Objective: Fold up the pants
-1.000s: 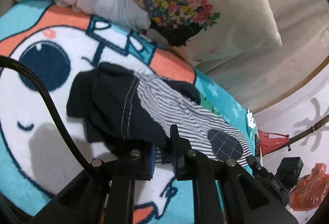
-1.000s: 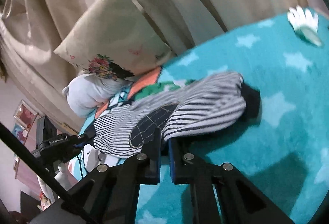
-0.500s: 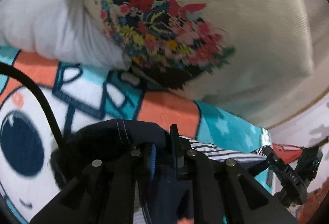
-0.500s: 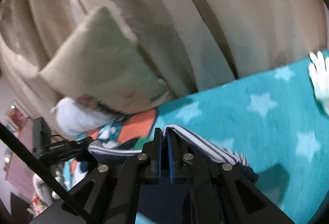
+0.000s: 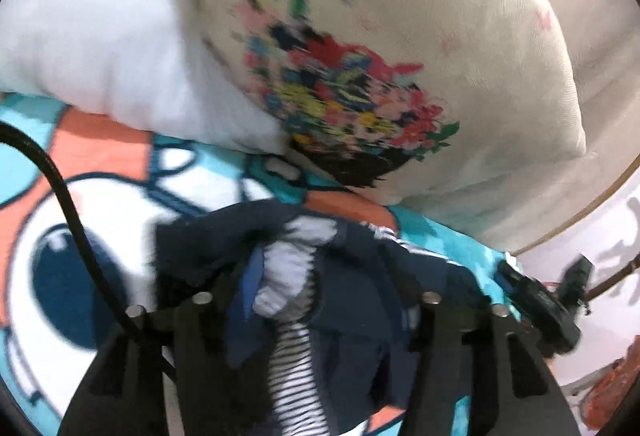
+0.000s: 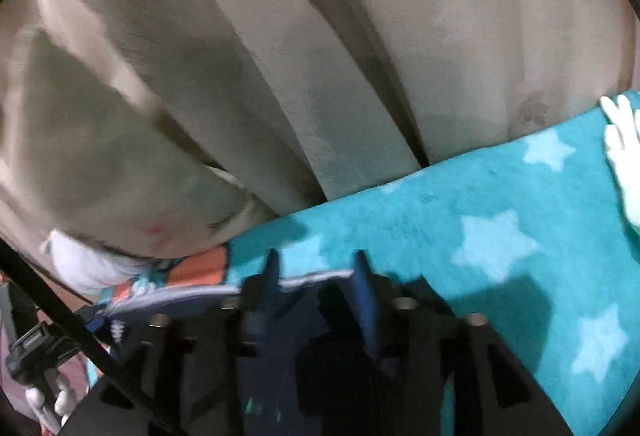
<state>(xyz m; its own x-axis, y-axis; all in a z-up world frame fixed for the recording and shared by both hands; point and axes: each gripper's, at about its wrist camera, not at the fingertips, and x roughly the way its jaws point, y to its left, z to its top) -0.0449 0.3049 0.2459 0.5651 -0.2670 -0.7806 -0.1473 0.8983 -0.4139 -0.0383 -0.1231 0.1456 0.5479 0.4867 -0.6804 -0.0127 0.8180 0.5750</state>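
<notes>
The pants (image 5: 340, 300) are navy with black-and-white striped parts, bunched on a teal cartoon blanket (image 5: 92, 196). In the left wrist view my left gripper (image 5: 320, 276) stands wide open, with the bunched cloth lying loose between its fingers (image 5: 240, 296). In the right wrist view my right gripper (image 6: 316, 272) is open too. The pants (image 6: 304, 316) lie under and between its fingers (image 6: 364, 276), with a striped edge showing at the left. Both views are blurred.
A floral cushion (image 5: 400, 56) and a white pillow (image 5: 104, 36) lean at the head of the bed. A beige padded headboard (image 6: 320, 56) rises behind the blanket (image 6: 500, 236). A white plush hand (image 6: 620, 156) lies at the right. A camera mount (image 5: 532, 300) sits beside the bed.
Both grippers carried the pants toward the headboard and pillows, then opened. The cloth has dropped from their grip and lies bunched between the spread fingers.
</notes>
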